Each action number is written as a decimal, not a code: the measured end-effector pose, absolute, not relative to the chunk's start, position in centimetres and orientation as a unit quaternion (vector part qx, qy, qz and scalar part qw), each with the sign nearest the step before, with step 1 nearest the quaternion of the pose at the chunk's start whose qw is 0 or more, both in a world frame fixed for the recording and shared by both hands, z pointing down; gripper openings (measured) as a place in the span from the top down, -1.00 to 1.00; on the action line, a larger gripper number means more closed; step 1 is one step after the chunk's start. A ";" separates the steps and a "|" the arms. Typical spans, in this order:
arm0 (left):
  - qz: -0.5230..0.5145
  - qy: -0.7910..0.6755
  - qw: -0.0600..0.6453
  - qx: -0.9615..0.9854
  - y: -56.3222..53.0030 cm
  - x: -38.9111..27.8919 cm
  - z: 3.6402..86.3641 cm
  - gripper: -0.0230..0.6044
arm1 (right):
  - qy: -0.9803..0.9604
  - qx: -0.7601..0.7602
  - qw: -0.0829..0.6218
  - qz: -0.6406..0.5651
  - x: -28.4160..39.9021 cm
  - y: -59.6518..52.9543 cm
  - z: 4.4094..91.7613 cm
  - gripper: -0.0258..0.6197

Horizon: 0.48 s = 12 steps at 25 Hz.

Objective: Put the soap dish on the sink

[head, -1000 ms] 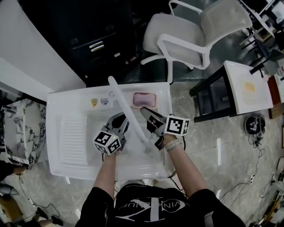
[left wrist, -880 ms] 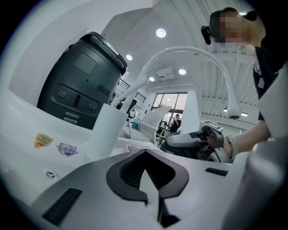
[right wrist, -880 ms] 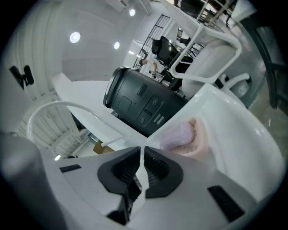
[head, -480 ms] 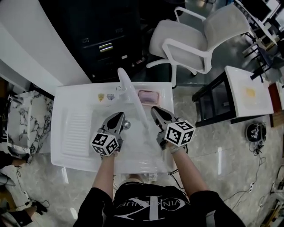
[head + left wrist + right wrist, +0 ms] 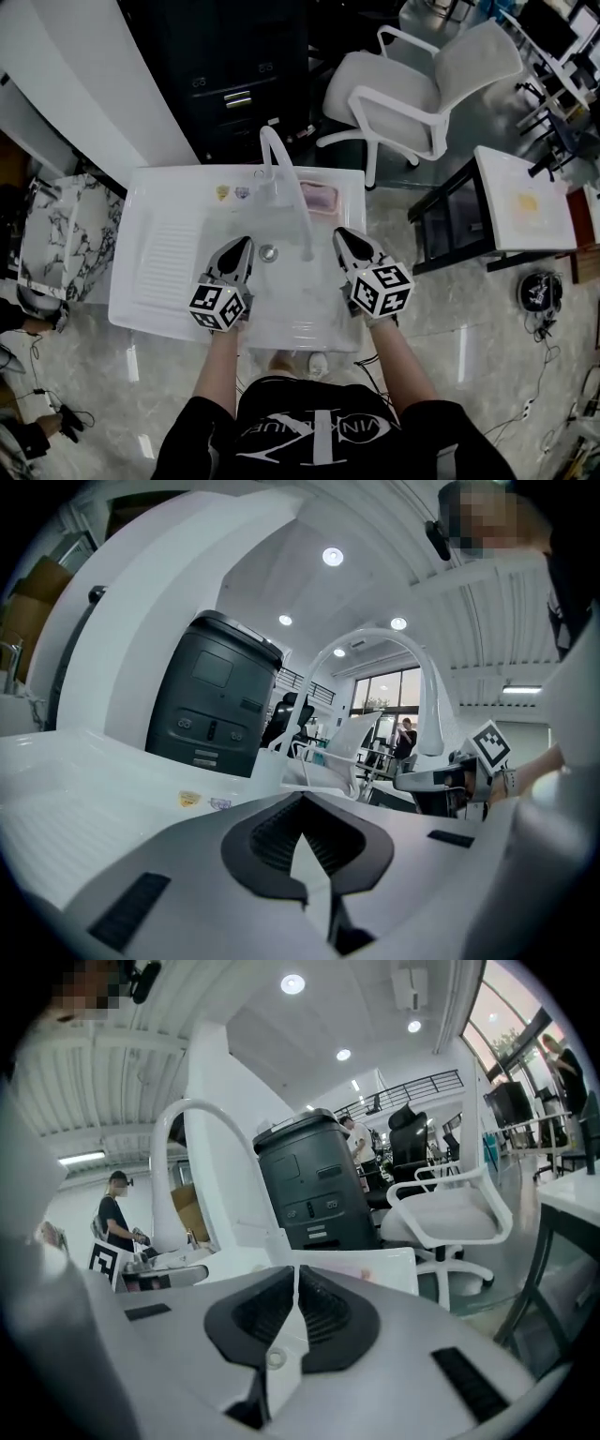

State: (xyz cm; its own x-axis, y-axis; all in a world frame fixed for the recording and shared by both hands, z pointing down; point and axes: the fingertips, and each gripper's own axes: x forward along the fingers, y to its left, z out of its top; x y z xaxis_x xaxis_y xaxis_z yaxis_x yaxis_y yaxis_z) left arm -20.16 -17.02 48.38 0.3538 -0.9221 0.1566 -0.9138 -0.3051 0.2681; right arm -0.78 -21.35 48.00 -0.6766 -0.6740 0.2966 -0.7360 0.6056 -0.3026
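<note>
soap dish (image 5: 320, 198), pink, sits on the far ledge of the sink (image 5: 159, 202), just right of the faucet (image 5: 286, 178) base, so the placing looks done. it rests flat on the ledge, apart from both tongs, which probably explains why neither grips anything. left tongs (image 5: 242, 246) hover over the near left of the basin, jaws together and empty. right tongs (image 5: 343, 234) hover over the near right side, jaws pressed together with nothing between them. the spout runs between the two. a second earlier the right tongs lay tilted with their tip close to the dish; now they are pulled back toward the person, turned level, and both pairs sit further from the ledge.
</note>
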 end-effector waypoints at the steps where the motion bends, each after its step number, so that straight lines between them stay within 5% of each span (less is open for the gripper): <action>1: -0.012 -0.572 0.154 0.805 -16.6 -20.2 48.2 0.88 | -0.893 0.397 0.079 0.196 -0.5 -21.0 47.8 0.82; 12: -0.010 -0.608 0.131 0.783 -12.6 -21.4 45.9 0.88 | -0.898 0.404 0.078 0.156 1.7 -18.2 46.0 0.82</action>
